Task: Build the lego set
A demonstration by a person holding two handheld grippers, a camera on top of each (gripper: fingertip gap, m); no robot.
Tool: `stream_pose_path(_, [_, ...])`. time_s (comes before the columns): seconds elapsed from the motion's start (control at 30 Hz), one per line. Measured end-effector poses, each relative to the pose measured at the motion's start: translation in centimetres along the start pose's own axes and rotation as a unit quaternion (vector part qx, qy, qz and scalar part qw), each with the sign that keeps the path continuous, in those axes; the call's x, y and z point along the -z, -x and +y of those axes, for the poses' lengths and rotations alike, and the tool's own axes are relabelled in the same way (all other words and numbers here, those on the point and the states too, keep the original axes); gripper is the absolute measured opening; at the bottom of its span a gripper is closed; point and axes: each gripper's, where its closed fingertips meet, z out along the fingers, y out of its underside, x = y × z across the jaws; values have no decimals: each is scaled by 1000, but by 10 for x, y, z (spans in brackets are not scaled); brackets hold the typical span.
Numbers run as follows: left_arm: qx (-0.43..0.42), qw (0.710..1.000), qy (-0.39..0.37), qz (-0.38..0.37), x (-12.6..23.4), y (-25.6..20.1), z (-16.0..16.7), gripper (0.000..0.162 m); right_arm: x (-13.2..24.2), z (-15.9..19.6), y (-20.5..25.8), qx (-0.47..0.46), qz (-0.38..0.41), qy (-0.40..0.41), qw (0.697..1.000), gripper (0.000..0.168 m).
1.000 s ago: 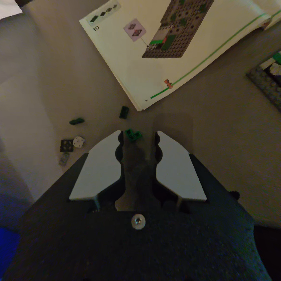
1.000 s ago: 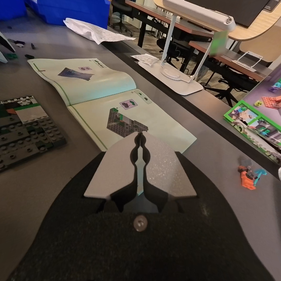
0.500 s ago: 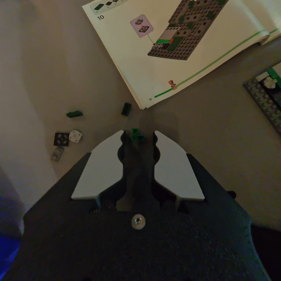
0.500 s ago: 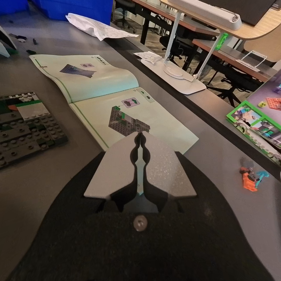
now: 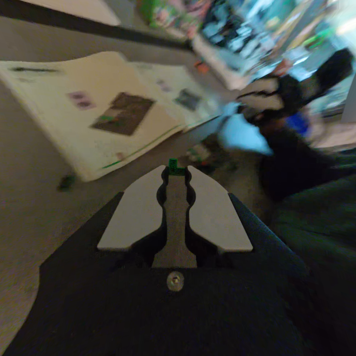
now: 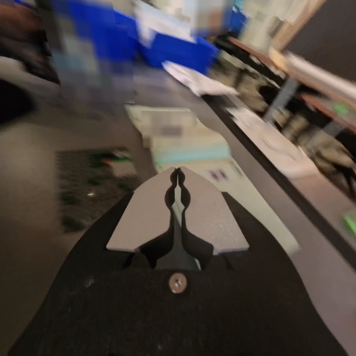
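My left gripper [image 5: 176,170] is shut on a small green L-shaped lego piece [image 5: 173,163] and holds it at the fingertips above the table. The open instruction booklet [image 5: 92,115] lies ahead and to the left. My right gripper [image 6: 177,170] is shut and empty, above the booklet's [image 6: 194,154] near page, with the grey studded baseplate build [image 6: 90,185] to its left. In the left wrist view the right gripper [image 5: 242,134] shows as a blur at the right. Both views are motion-blurred.
A dark green brick [image 5: 66,182] lies on the table left of the booklet's corner. Blue bins [image 6: 173,48] and crumpled paper [image 6: 198,82] stand at the table's far end. The table's dark edge [image 6: 269,163] runs along the right. My right tips are about 30 cm from the dark green brick [image 5: 66,182], my left tips only 10 cm.
My left gripper has closed on the green L-shaped piece, lifted it off the table and swung up and right. My right gripper has swung left toward the baseplate, still shut.
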Motion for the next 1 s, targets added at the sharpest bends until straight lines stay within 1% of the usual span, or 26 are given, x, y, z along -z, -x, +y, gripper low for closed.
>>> stream_pose_path(0.07, [33,994,-25,102,-9,-33,-9,15,-16,-24,29,41,-58,-12,997,2])
stream_pose_path(0.13, [71,979,-47,185,-16,-59,-17,15,-31,-43,47,94,-83,-16,992,10])
stream_pose_path(0.2, [114,959,-75,248,-20,-77,-27,16,-44,-60,60,128,-92,-20,987,17])
stream_pose_path(0.23, [136,948,-88,275,-21,-83,-31,15,-49,-67,65,141,-93,-23,985,21])
stream_pose_path(0.3, [176,925,-106,320,-22,-94,-37,16,-57,-80,71,169,-76,-31,982,23])
stream_pose_path(0.37, [202,908,-118,347,-23,-101,-40,16,-65,-88,76,184,-69,-33,980,25])
stream_pose_path(0.43, [216,898,-123,362,-24,-104,-41,15,-70,-94,79,187,-69,-39,979,26])
stream_pose_path(0.53, [221,894,-125,369,-25,-107,-41,16,-75,-99,83,196,-68,-44,977,25])
stream_pose_path(0.63, [222,892,-127,374,-23,-109,-42,16,-76,-101,83,209,-55,-46,975,17])
stream_pose_path(0.77, [214,900,-120,359,-26,-106,-38,16,-77,-93,84,198,-73,-23,977,16])
stream_pose_path(0.8, [202,909,-116,345,-28,-104,-36,16,-76,-88,85,193,-85,-7,977,16])
stream_pose_path(0.9, [135,953,-97,252,-35,-86,-25,23,-66,-65,80,159,-131,67,976,16])
stream_pose_path(0.93, [108,965,-93,219,-35,-80,-23,23,-60,-51,74,148,-142,109,973,16])
stream_pose_path(1.0, [51,983,-87,155,-33,-69,-19,23,-42,-16,60,125,-162,211,956,16])
